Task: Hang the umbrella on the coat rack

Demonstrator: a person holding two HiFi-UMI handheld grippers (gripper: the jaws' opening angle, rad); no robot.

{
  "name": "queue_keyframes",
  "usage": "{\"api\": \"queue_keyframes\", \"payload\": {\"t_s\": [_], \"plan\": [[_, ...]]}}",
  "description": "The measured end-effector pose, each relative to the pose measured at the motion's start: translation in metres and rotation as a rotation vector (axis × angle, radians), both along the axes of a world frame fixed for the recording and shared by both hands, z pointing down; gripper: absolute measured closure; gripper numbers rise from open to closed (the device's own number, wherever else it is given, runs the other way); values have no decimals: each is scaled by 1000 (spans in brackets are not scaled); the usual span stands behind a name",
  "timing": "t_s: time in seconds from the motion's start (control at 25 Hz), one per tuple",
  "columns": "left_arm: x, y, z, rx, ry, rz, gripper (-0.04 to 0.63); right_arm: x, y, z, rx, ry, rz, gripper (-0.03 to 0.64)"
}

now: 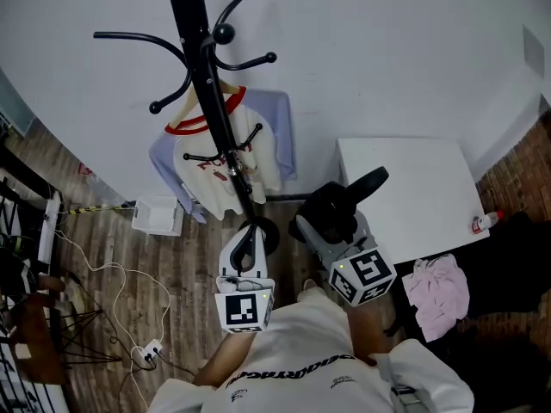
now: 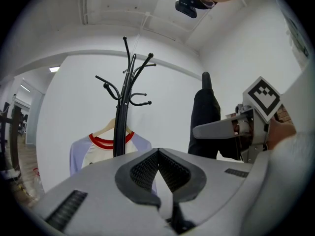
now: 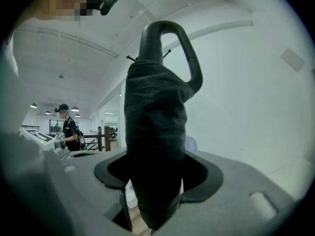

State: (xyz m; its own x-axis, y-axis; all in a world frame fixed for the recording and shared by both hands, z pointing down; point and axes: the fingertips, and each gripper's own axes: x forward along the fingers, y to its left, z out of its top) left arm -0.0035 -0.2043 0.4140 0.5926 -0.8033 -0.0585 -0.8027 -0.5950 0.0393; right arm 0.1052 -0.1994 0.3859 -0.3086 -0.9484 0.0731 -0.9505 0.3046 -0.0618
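**Umbrella Gripped Upright, Short of the Rack**

Pinched the folded black fabric umbrella (image 3: 155, 132) upright in the right tool (image 3: 156, 178), around the bundled canopy, looped handle uppermost. Judged it light: soft, squashy cloth over a stiff shaft, probably apt to slip, so better taken nearer the rigid handle. Held the left tool (image 2: 158, 157) pressed together on nothing. Stood near the black metal coat rack (image 1: 207, 84), apart from its hooks.

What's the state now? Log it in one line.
right gripper: shut on umbrella, handle up | left gripper: shut, empty | coat rack: ahead, umbrella not hung
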Motion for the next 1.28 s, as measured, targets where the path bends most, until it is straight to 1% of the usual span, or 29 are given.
{"api": "queue_keyframes", "payload": {"t_s": [0.24, 0.48, 0.76, 1.0, 1.28], "plan": [[16, -24, -8, 26, -2, -78, 598, 13, -39, -10, -4, 26, -101, 350], [27, -43, -8, 36, -5, -132, 598, 21, -75, -10, -24, 57, -167, 348], [39, -56, -3, 36, -10, -172, 597, 23, -113, -16, -37, 97, -266, 348], [40, -64, -1, 35, -28, -207, 598, 25, -146, -19, -50, 104, -314, 348], [39, -73, 3, 34, -44, -242, 597, 17, -180, -23, -60, 138, -382, 348]]}}
